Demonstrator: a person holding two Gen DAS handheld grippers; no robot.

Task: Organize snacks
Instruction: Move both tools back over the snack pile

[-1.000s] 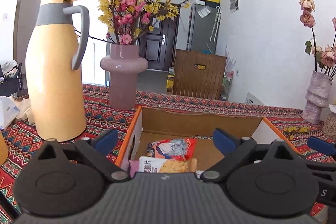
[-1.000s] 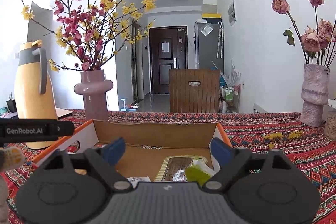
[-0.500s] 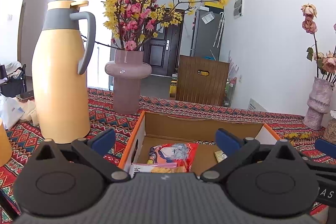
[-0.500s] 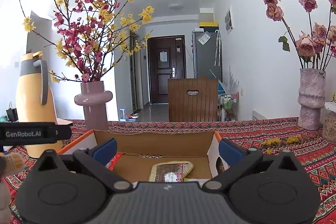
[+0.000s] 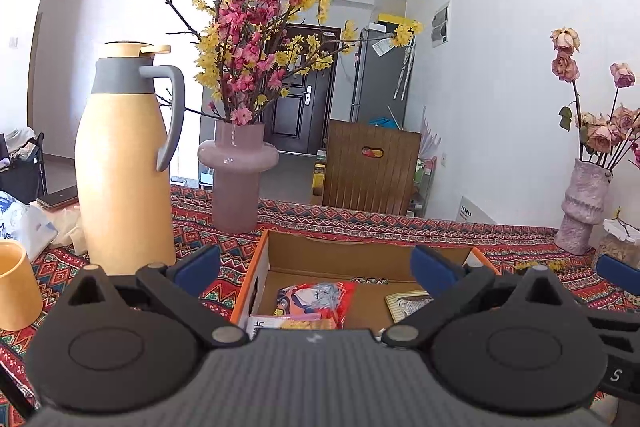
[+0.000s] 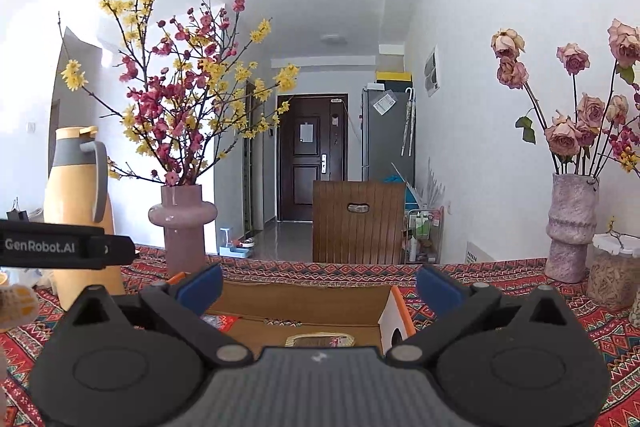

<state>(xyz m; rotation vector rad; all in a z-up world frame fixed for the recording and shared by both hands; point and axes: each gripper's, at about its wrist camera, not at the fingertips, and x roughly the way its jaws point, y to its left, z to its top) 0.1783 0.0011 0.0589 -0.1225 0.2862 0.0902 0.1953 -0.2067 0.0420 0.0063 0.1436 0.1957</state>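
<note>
Three snack packets visible inside the cardboard box (image 5: 280,259) on the desk (image 5: 400,227): red packet (image 5: 320,297) toward the box's left wall, pale packet (image 5: 280,323) at its near edge, tan packet (image 5: 404,303) toward its right wall. Left gripper (image 5: 316,263) and right gripper (image 6: 318,285) both hovering short of the box, fingers (image 5: 196,265) spread wide, pinching nothing. Probably light, crinkly, slippery film, contents crushable. Best pinched gently at a sealed edge, not across the puffed middle.
</note>
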